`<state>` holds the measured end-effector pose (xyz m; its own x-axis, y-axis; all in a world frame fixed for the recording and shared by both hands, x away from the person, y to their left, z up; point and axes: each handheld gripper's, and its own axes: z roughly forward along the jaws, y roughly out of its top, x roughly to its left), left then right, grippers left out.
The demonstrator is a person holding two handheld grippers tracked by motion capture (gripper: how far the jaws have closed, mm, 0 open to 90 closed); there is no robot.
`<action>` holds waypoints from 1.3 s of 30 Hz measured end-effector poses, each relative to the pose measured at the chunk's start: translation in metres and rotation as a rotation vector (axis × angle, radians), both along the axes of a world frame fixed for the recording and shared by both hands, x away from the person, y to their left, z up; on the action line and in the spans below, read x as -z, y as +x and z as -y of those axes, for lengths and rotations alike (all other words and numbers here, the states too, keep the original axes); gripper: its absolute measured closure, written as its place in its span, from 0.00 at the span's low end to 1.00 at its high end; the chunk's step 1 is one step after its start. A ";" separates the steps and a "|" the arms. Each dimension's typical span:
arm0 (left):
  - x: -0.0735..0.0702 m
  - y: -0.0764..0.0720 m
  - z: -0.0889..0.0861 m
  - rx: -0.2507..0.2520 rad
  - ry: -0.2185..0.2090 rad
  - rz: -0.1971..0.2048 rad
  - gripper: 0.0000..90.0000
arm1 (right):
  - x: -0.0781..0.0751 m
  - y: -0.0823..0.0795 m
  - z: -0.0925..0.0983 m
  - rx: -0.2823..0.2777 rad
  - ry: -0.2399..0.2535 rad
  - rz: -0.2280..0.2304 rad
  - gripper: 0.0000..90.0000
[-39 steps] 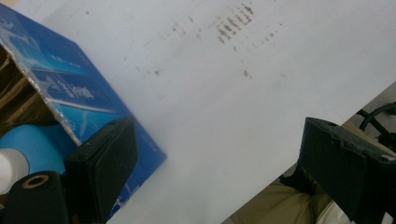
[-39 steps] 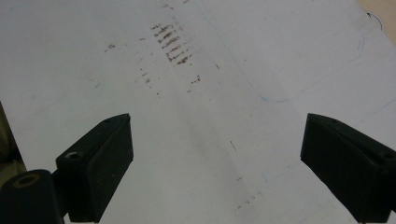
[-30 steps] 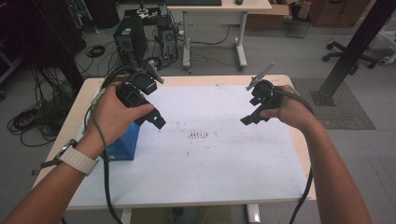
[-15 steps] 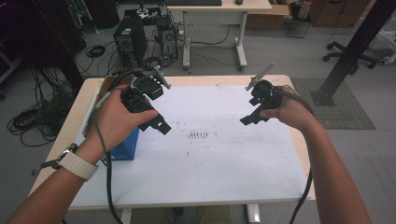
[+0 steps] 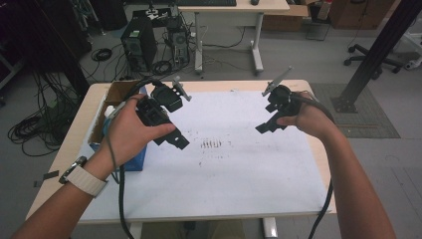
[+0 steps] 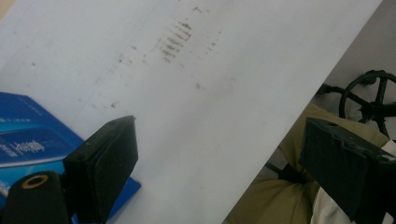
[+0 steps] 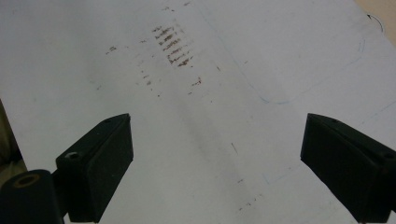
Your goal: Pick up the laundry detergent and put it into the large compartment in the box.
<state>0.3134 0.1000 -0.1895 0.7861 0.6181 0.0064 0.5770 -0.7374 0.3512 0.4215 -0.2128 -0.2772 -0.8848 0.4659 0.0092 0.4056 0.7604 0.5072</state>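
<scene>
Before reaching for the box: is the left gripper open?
Open: the left gripper has its jaws wide apart, nothing between them.

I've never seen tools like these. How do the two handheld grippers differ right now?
The left gripper is held near the blue box at the table's left edge; the right gripper is over bare white table. The left gripper points toward the person's right, the right gripper toward their left. Both are black, open, empty and held above the table.

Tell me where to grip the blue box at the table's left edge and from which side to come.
Grip the blue box by its upper edge, coming from above with the left gripper, whose jaws are open. It seems to stand upright beside a brown cardboard box, so its sides look hemmed in; the hand hides much of it.
</scene>
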 end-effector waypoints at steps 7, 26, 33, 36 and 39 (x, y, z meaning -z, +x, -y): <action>0.001 -0.004 0.006 0.037 -0.010 0.005 0.13 | 0.000 0.000 0.000 0.001 -0.002 -0.001 0.10; 0.010 -0.016 0.021 0.152 -0.020 0.015 0.12 | 0.000 0.001 0.001 0.003 -0.004 -0.001 0.10; 0.011 -0.015 0.022 0.150 -0.023 0.023 0.12 | 0.003 0.003 0.001 0.003 -0.005 -0.005 0.10; 0.011 -0.015 0.022 0.150 -0.030 0.029 0.12 | 0.004 0.003 0.001 0.003 -0.008 -0.008 0.10; 0.011 -0.016 0.022 0.150 -0.031 0.033 0.12 | 0.003 0.003 0.001 0.006 -0.004 -0.006 0.10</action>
